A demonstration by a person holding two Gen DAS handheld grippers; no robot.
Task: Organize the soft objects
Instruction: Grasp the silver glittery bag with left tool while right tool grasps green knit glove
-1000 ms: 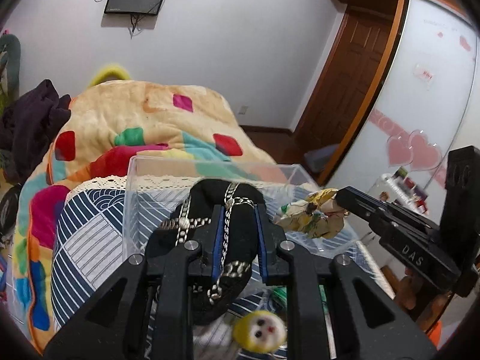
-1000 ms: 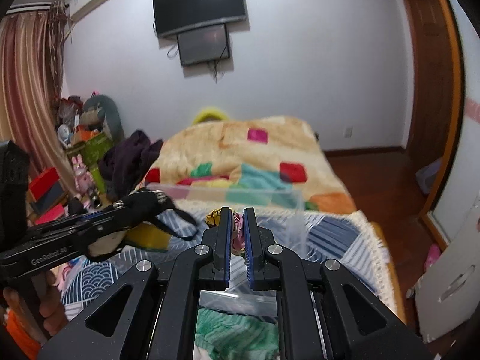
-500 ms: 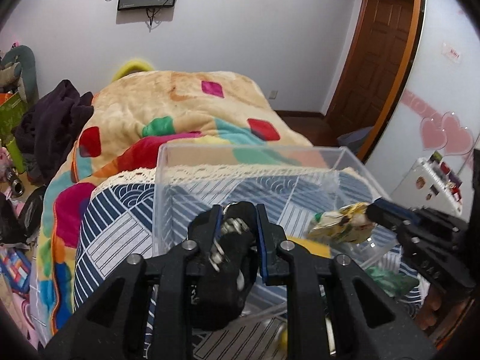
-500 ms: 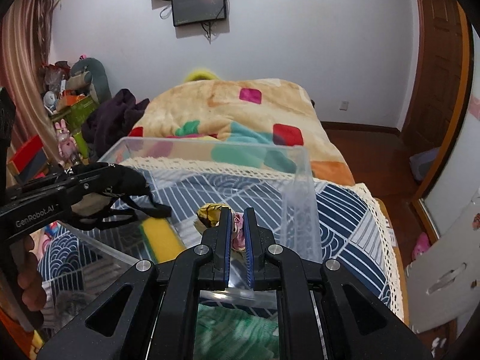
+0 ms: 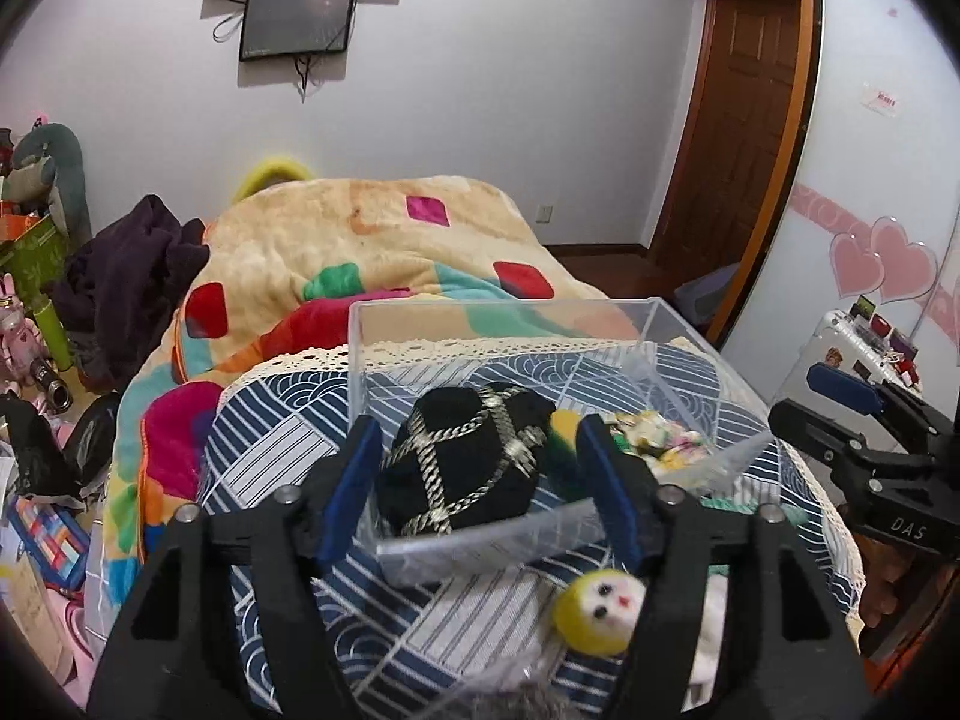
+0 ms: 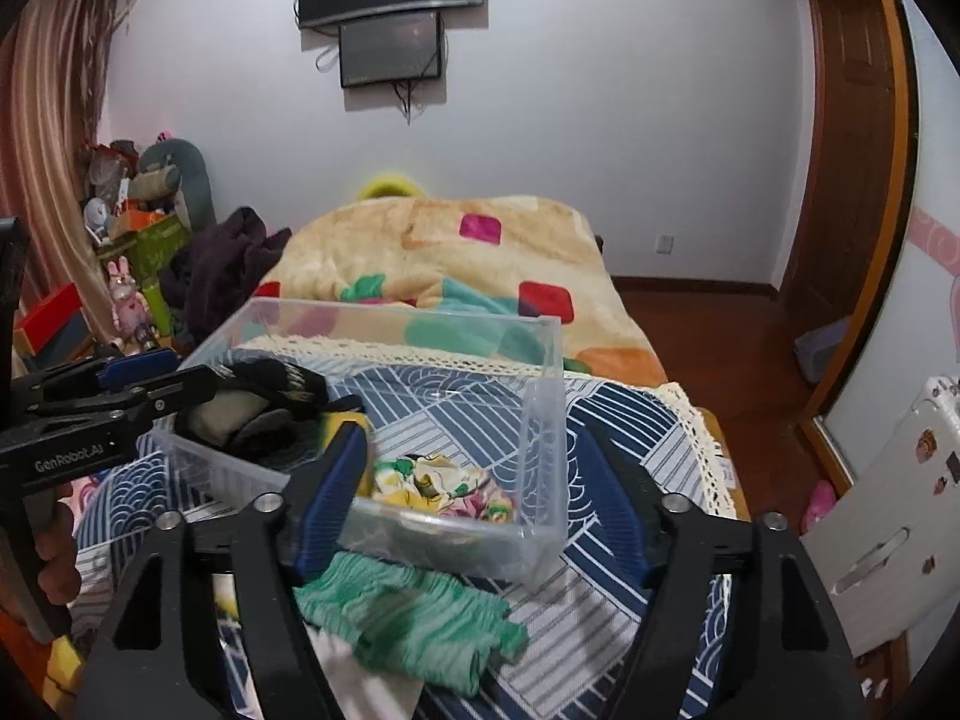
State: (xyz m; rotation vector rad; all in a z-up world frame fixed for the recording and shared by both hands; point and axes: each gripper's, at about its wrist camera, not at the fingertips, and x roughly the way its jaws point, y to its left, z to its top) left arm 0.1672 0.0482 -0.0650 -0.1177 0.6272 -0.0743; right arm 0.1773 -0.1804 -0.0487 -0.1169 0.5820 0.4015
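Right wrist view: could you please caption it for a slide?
Right tongs opening above a clear bin that holds a floral cloth and black bag, green cloth outside.

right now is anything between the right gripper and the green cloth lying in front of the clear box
Nothing visible. The green cloth lies on the bedspread just under the right gripper, outside the clear box, whose near wall sits behind it. The jaws are opening with nothing between them.

Black chain-trimmed pouch (image 5: 465,483) in clear bin (image 5: 510,315), left gripper (image 5: 474,456) jaws opening around it
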